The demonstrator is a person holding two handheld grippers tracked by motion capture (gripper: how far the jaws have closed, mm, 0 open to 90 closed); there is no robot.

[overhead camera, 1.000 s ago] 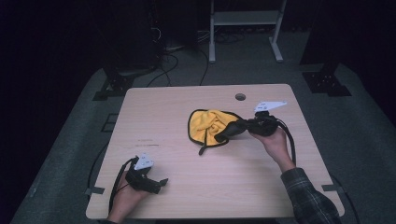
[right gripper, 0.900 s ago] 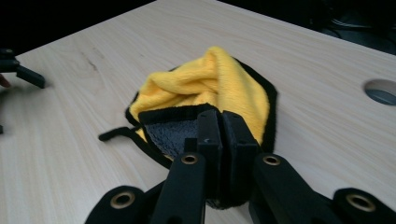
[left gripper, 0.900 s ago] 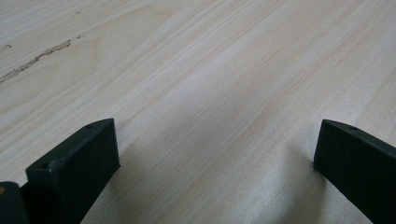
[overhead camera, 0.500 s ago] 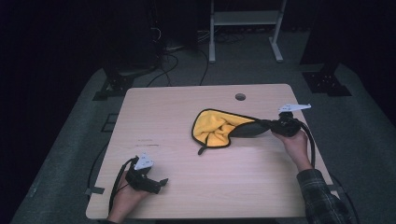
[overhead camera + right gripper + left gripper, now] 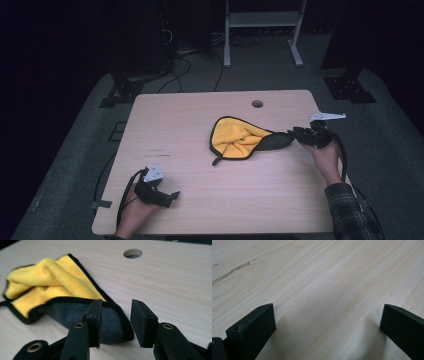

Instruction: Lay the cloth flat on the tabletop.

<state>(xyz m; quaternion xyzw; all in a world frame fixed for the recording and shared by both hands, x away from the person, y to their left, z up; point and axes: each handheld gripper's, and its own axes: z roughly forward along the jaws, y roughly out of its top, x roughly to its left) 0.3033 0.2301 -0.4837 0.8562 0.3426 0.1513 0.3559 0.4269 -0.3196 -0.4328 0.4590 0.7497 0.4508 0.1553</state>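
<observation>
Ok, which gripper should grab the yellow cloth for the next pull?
Right. The right gripper sits at the cloth's dark corner, jaws just opened and off it. The left gripper rests far away near the table's front edge.

wooden table (image 5: 200,125), round hole (image 5: 257,104), metal stand (image 5: 262,20)

My right tongs (image 5: 296,134) sit low at the counter's (image 5: 200,125) right edge, jaws just opened; my left tongs (image 5: 172,196) rest open near its front-left corner.

One cloth (image 5: 240,141), two grippers (image 5: 159,194) (image 5: 296,134), one table (image 5: 200,120), perhaps one hole (image 5: 257,104)
</observation>
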